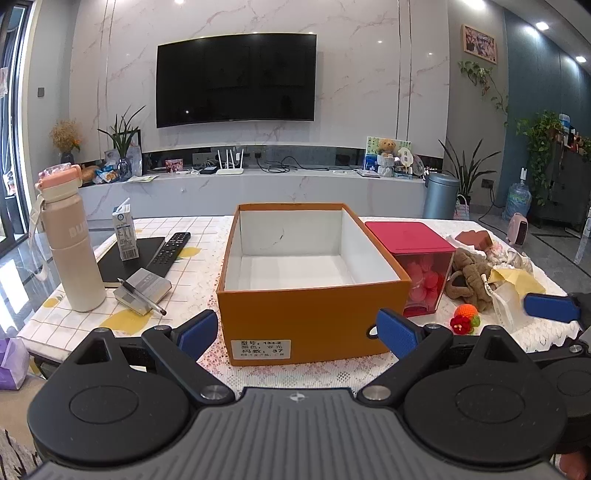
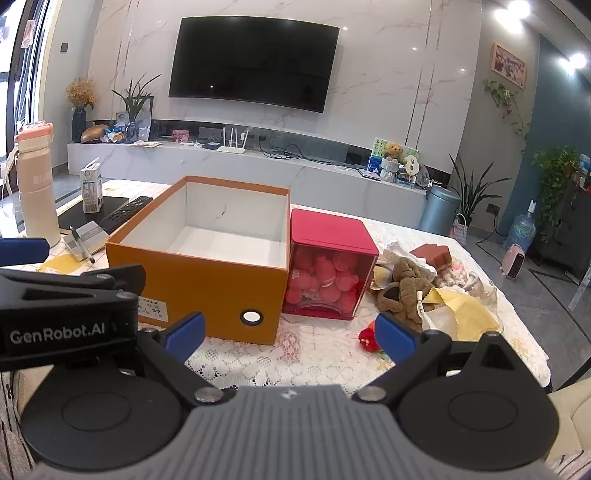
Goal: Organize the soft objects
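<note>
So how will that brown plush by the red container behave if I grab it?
The brown plush lies crumpled with limp limbs, so it will probably flop and drape. It looks light and squashy. It overlaps the yellow cloth, which may drag along.

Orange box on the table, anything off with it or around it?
The orange box is open and empty, with a dark scuff on its inner back wall. Beside the red container, the soft things lie in a loose heap.

Marble wall (image 1: 351,74), mounted television (image 1: 236,79), low console (image 1: 258,188), ceiling spotlights (image 2: 519,9)
</note>
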### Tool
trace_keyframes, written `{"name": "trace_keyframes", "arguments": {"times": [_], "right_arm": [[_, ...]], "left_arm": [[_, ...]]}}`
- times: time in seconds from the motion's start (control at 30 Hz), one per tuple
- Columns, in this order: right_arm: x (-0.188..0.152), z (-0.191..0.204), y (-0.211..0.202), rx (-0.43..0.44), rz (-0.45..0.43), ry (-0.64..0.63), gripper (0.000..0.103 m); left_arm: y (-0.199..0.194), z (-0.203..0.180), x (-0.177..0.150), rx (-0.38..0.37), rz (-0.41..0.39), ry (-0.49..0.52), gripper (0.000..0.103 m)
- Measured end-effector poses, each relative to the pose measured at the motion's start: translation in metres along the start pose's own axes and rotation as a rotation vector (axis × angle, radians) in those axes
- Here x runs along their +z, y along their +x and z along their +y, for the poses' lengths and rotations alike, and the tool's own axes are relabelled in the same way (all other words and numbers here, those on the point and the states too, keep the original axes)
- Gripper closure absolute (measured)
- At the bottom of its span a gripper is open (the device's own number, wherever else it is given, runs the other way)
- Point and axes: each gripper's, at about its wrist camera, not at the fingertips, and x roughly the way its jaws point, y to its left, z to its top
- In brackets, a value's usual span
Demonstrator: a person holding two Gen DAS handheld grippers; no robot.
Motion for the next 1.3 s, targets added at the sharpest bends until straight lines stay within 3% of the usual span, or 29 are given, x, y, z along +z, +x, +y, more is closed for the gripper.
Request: {"name": "trace_keyframes", "arguments": {"times": [0.83, 1.17, 1.3], "right_arm": [[-0.002, 0.001, 0.002, -0.005, 0.021, 0.010, 0.017], [0.001, -0.003, 0.000, -0.009, -0.012, 0.016, 0.017], [0.013, -0.020, 0.002, -0.059, -0.048, 0.012, 0.016]], "left_arm": [[0.001, -0.001, -0.003, 0.000, 0.014, 0.018, 0.000], [0.002, -0.002, 0.002, -0.043, -0.025, 0.017, 0.001], [0.003, -0.008, 0.019, -0.046, -0.055, 0.046, 0.003]]}}
